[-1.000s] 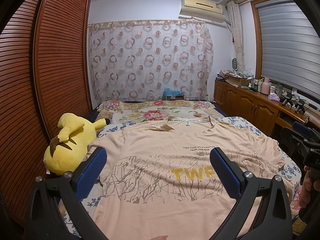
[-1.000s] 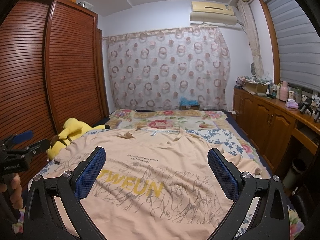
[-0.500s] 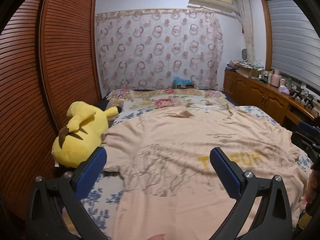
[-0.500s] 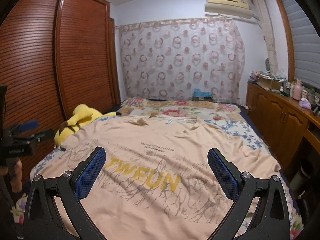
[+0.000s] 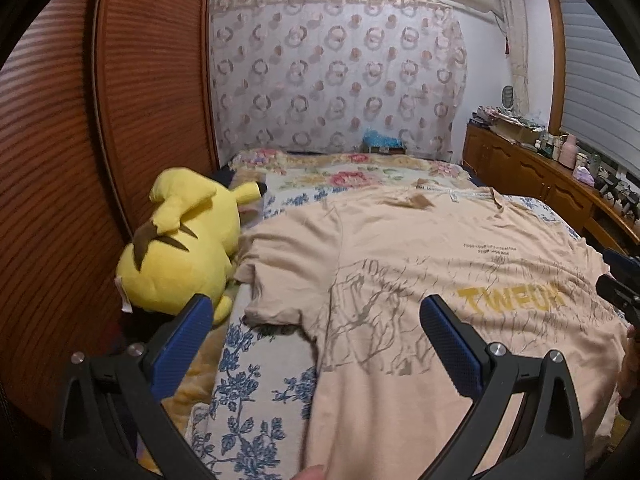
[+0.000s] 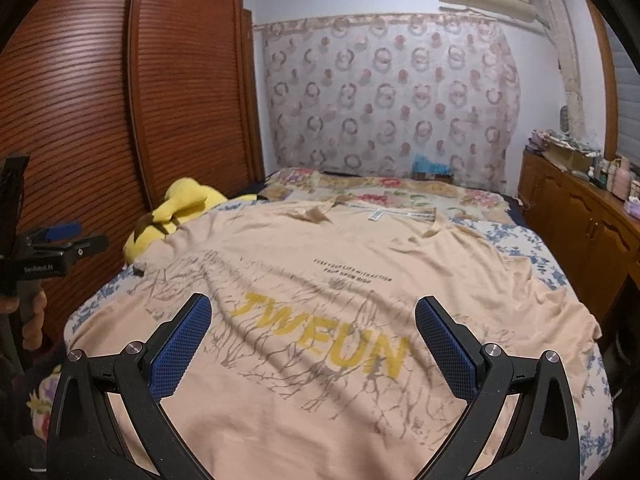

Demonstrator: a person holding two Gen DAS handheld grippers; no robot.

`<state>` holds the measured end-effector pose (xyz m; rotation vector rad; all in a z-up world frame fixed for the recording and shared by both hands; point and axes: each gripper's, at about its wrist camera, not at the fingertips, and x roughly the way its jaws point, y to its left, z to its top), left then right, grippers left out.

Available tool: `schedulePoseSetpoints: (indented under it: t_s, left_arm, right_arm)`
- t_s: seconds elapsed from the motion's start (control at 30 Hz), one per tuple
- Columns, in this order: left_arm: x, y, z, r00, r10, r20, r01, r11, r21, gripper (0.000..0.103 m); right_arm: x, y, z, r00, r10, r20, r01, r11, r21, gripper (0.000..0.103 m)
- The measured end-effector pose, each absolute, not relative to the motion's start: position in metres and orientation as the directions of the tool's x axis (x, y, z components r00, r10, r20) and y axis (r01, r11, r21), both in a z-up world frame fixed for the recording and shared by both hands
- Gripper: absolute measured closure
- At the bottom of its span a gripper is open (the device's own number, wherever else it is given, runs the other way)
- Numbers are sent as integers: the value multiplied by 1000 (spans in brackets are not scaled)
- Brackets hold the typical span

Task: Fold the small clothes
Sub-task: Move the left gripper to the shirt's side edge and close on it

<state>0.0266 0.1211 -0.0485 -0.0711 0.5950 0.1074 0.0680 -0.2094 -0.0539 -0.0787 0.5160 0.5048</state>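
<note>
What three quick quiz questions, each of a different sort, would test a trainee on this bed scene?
1. True or false: the left tool is shut on the peach cotton T-shirt with yellow lettering.
2. Multiple choice: the yellow plush toy lies (A) on top of the shirt, (B) beside the shirt's sleeve, next to the brown louvred wardrobe, (C) on the wooden sideboard.
3. Fill in: the shirt lies spread flat on the ____-patterned bedsheet.

Key: 1 false, both the left tool and the right tool are open above the shirt, holding nothing; 2 B; 3 blue floral.
</note>
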Motion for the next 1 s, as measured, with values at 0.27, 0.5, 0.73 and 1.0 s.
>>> schedulePoseSetpoints:
  t_s: [0.27,0.5,0.73,1.0]
  left_arm:
    - [46,153,-76,773,95,-627,-125,992,-4,0]
    - [71,174,-89,725,42,-687,-98,994,-43,11]
    - [100,184,-96,682,-32,-730,-68,992,-108,46]
    - [134,194,-109,636,-18,-772,-74,994,-84,59]
  right_arm:
    - [84,-186,-78,675,468,-570,-530,846,66,0]
    - [87,-169,-84,639,481,-600,-568,822,54,0]
    - [93,-154,-82,615,499,-610,-601,798,46,0]
    - [92,-148,-83,597,515,-615,-624,780,48,0]
